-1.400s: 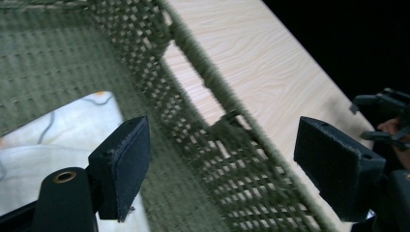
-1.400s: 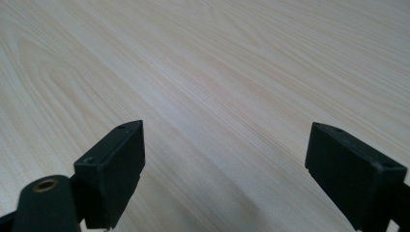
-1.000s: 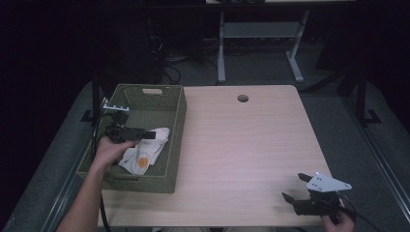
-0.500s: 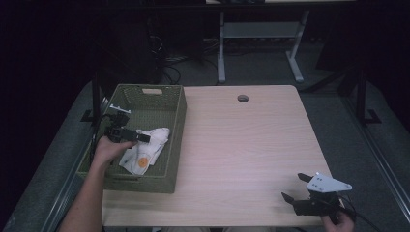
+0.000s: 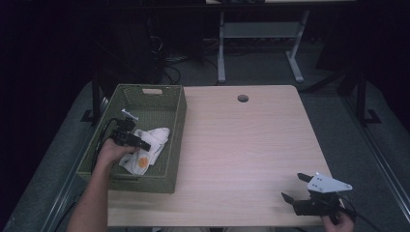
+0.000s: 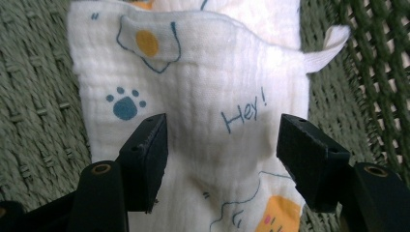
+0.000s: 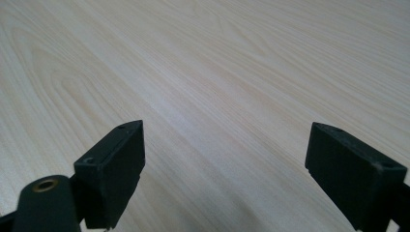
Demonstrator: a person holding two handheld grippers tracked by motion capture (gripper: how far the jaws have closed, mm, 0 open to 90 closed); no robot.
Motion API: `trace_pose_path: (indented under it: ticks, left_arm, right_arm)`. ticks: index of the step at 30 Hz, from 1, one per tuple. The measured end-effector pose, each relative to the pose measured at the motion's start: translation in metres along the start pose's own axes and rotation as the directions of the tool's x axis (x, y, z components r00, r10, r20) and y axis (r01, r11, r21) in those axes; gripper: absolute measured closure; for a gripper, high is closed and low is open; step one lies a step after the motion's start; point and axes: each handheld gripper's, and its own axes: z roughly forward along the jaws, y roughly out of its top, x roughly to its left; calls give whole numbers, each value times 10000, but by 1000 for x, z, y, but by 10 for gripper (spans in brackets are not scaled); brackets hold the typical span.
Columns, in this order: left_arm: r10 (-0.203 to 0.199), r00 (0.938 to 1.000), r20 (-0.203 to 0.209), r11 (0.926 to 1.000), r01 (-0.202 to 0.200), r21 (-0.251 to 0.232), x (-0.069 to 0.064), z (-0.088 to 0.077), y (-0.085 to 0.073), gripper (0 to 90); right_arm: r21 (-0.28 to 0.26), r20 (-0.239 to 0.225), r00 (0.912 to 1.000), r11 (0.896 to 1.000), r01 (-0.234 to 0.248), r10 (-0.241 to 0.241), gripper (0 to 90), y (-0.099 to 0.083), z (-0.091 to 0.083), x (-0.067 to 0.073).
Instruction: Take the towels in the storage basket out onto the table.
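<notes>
One green woven basket holding one white printed cloth sits at the left of a pale wooden table in a dark room, the left hand-held gripper gaping just over the cloth, the right hand-held gripper wide open, empty, at the table's near right corner.

A light wood-grain worktop carries a green woven basket along its left edge, with a slot handle cut into its far wall. Inside the basket lies a crumpled white cloth printed with a blue paw, orange shapes and the word "Hey!". A small round hole sits near the worktop's far edge. Beyond it, on the dark floor, stand the legs of a pale metal frame, with tangled cables to its left.
</notes>
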Motion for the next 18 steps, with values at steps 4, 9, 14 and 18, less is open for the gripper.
trace_pose_path:
  ticks: [4,9,14,18]
  left_arm:
    - [173,9997,-160,9989,-166,441,-1,7,0,385]
    - [717,9933,-910,9945,-643,822,-10,11,3,422]
    - [997,9810,-1666,9872,-766,1398,-21,18,9,429]
    - [1036,9781,-1806,9856,-766,1505,-24,18,10,451]
  right_arm:
    - [-14,0,10000,10000,0,0,138,1,0,0]
    - [-56,25,10000,10000,5,-5,138,1,0,-1]
    - [-72,43,10000,10000,48,-48,139,1,-1,-2]
    - [-85,43,10000,10000,34,-34,139,1,-1,-1]
